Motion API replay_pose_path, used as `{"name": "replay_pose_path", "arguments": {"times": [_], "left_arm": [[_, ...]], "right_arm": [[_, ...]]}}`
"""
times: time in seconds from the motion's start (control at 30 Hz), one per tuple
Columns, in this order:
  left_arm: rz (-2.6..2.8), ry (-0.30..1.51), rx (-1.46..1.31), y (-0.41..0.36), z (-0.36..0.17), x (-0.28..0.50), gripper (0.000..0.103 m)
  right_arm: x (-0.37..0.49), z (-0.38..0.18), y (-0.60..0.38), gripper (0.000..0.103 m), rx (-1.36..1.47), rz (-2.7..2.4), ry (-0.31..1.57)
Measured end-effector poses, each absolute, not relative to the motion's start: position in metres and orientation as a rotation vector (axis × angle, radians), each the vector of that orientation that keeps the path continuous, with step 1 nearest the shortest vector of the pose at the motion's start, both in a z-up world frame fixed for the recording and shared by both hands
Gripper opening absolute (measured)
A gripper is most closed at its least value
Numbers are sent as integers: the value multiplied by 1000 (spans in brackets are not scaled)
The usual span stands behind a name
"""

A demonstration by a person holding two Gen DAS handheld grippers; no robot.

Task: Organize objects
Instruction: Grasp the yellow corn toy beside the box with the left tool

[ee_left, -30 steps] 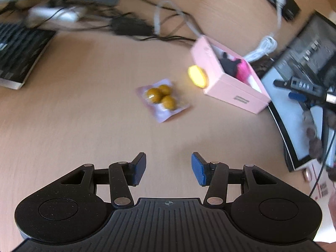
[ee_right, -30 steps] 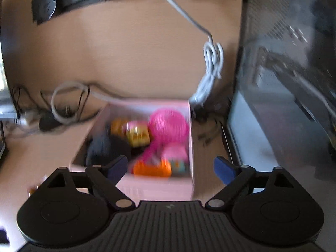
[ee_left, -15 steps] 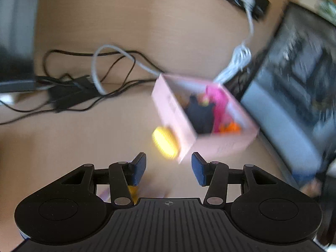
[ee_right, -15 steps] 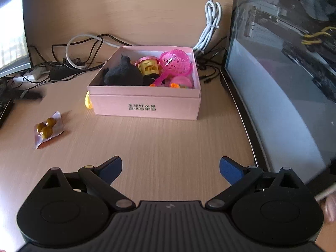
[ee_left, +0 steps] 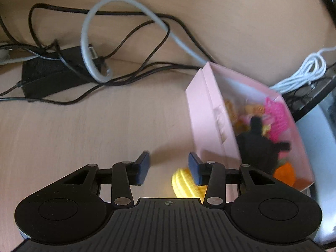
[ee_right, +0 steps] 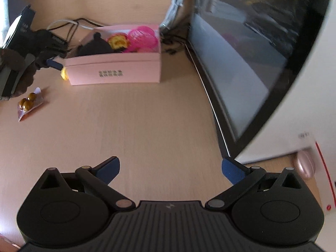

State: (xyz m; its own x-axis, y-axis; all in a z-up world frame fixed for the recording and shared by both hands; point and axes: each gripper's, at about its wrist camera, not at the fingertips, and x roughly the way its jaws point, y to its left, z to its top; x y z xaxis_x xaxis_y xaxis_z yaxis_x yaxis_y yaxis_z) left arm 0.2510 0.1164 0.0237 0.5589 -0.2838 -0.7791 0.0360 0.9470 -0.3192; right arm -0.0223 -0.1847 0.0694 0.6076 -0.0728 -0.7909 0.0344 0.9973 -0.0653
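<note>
Now the pink box (ee_left: 212, 113) holds toys; the yellow toy (ee_left: 184, 183) lies beside it, under my left gripper (ee_left: 169, 166), whose narrowly parted fingers grip nothing.

Warm daylight, fairly bright, both views. Strong fisheye bowing at edges; cables (ee_left: 134, 48) and desk (ee_right: 147, 115) edge curve. Left wrist view motion-blurred: pink box (ee_left: 212, 113) and its toys smeared, yellow toy (ee_left: 184, 182) soft, overexposed. Soft shadow on the desk beside the box's near corner. Right wrist view sharper at centre, blurred toward edges; monitor (ee_right: 241, 63) screen shows pale glare and reflections.
</note>
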Motion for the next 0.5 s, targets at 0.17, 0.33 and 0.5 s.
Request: {"name": "replay_pose_path", "arguments": {"times": [0.17,0.33,0.5], "left_arm": [[-270,978,-234,120,25,213,34],[-352,931,-222,139,40,164,34],[-490,856,-100,142,68,128,34]], "right_arm": [[-16,67,-185,103,3,-52,913],[-8,73,-165,103,-37,5,880],[-3,72,-149,103,-66,55,880]]}}
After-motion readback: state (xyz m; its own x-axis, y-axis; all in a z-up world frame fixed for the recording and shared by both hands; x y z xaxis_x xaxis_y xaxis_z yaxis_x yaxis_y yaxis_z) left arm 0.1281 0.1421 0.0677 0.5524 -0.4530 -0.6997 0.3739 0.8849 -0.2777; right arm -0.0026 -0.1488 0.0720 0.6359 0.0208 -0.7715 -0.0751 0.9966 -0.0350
